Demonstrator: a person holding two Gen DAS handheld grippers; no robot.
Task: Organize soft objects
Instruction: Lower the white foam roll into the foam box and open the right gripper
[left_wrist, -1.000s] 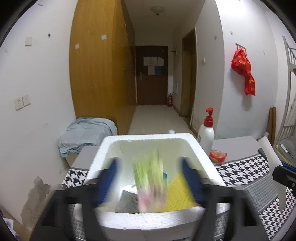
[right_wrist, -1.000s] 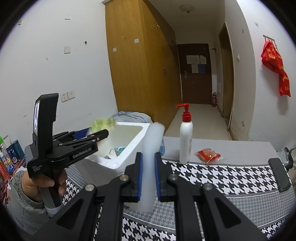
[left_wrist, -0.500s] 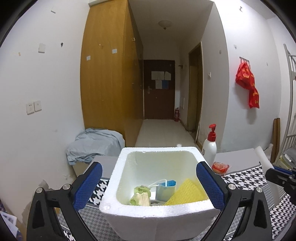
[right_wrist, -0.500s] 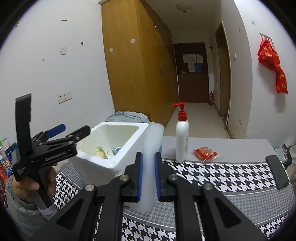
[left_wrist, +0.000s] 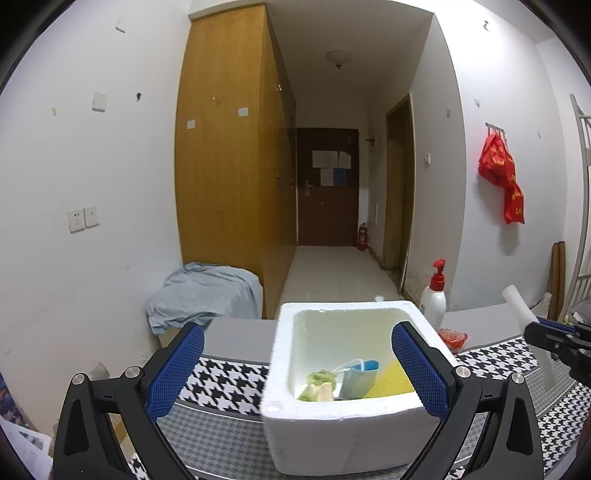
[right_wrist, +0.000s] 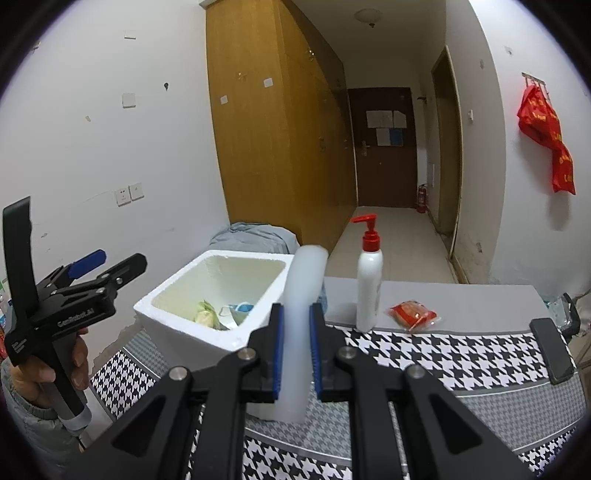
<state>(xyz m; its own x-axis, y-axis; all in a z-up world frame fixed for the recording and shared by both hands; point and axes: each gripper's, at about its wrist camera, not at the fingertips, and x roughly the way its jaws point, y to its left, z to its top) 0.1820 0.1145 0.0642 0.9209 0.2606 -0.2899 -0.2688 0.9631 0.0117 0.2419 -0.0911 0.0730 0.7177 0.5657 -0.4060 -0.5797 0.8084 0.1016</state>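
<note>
A white foam box (left_wrist: 347, 435) stands on the houndstooth table; it also shows in the right wrist view (right_wrist: 192, 325). Inside lie a green soft packet (left_wrist: 318, 384), a blue face mask (left_wrist: 360, 374) and a yellow sponge (left_wrist: 393, 380). My left gripper (left_wrist: 295, 369) is open and empty, drawn back from the box; it appears at the left in the right wrist view (right_wrist: 107, 266). My right gripper (right_wrist: 295, 354) is shut on a white foam tube (right_wrist: 299, 332), held upright to the right of the box. The tube also shows in the left wrist view (left_wrist: 528, 332).
A white pump bottle with a red top (right_wrist: 369, 280) and a red snack packet (right_wrist: 413, 314) sit on the grey back strip of the table. A black phone (right_wrist: 552, 349) lies at the right. A cloth-covered stool (left_wrist: 203, 295) stands by the wooden wardrobe.
My left gripper let the green packet fall into the foam box, then opened wide and pulled back. My right gripper kept its hold on the foam tube and hardly moved.
</note>
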